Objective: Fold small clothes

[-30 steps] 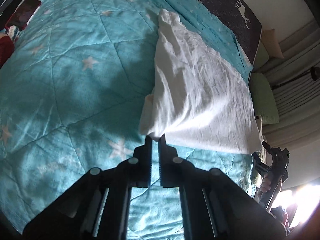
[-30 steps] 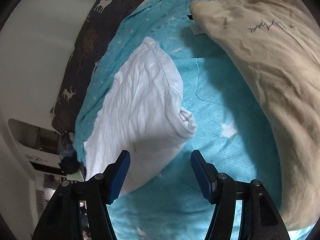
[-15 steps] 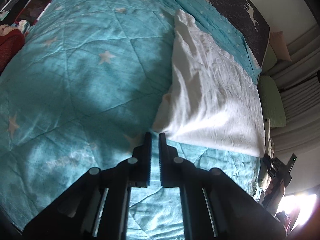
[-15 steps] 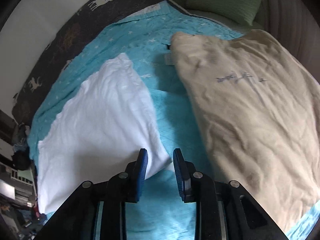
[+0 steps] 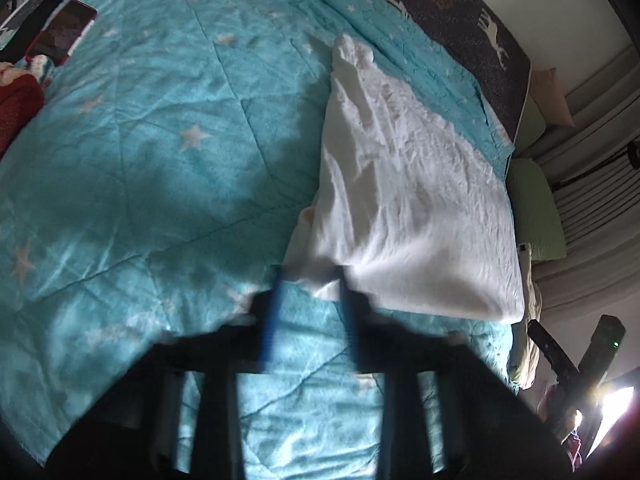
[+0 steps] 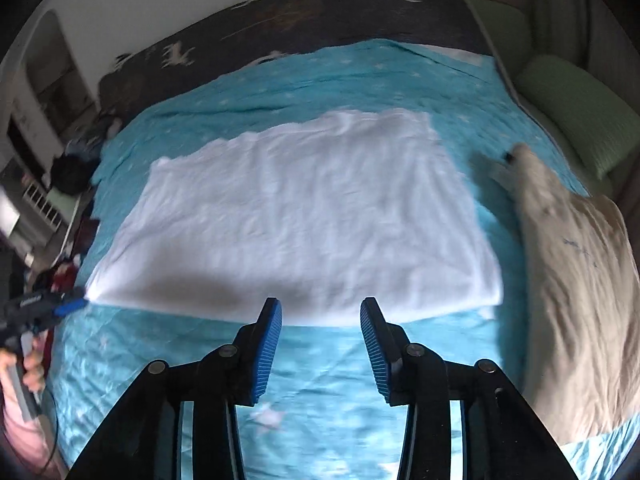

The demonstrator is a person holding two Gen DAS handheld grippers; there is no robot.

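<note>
White garment flat on quilt; both tongs at its near edge.
Teal star-print quilt (image 5: 160,160) covers the bed. The white garment (image 6: 304,216) lies spread roughly rectangular mid-quilt, with a beige garment (image 6: 576,280) just beside it on the right wrist view's right side. Right gripper (image 6: 321,312): jaws partly apart and opening, nothing between them, tips just short of the garment's near edge over bare quilt. Left gripper (image 5: 308,280): heavily blurred in its own view; jaws appear parted with the garment's near corner at the tips, though whether they pinch it cannot be confirmed. A hand (image 6: 34,364) holds that gripper at the frame's left edge.
</note>
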